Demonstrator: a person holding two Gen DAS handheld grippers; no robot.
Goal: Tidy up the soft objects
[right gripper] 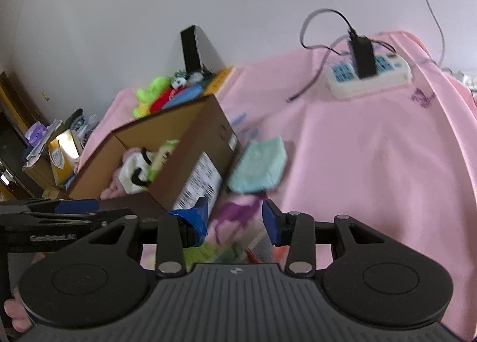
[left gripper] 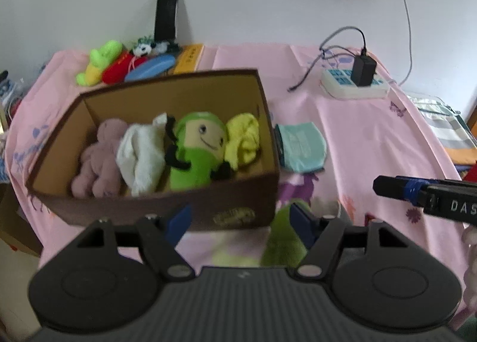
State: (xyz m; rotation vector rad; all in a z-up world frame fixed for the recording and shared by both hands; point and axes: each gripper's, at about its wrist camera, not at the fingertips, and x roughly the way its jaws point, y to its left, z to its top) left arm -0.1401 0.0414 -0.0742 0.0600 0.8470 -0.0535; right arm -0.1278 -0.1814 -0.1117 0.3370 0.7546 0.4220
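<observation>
Soft toys: four sit in your brown cardboard box [left gripper: 238, 210] on the pink bedsheet [left gripper: 357, 139], in a row: pink plush [left gripper: 101, 157], white plush [left gripper: 143, 154], green smiling doll [left gripper: 199, 151], yellow cloth [left gripper: 243, 139]. Teal pouch [left gripper: 301, 148]: just beside the box. Your left gripper [left gripper: 240, 222]: jaws spread, a green plush [left gripper: 286, 240] between them, contact unclear. Your right gripper [right gripper: 235, 219]: jaws apart, gripping nothing.
</observation>
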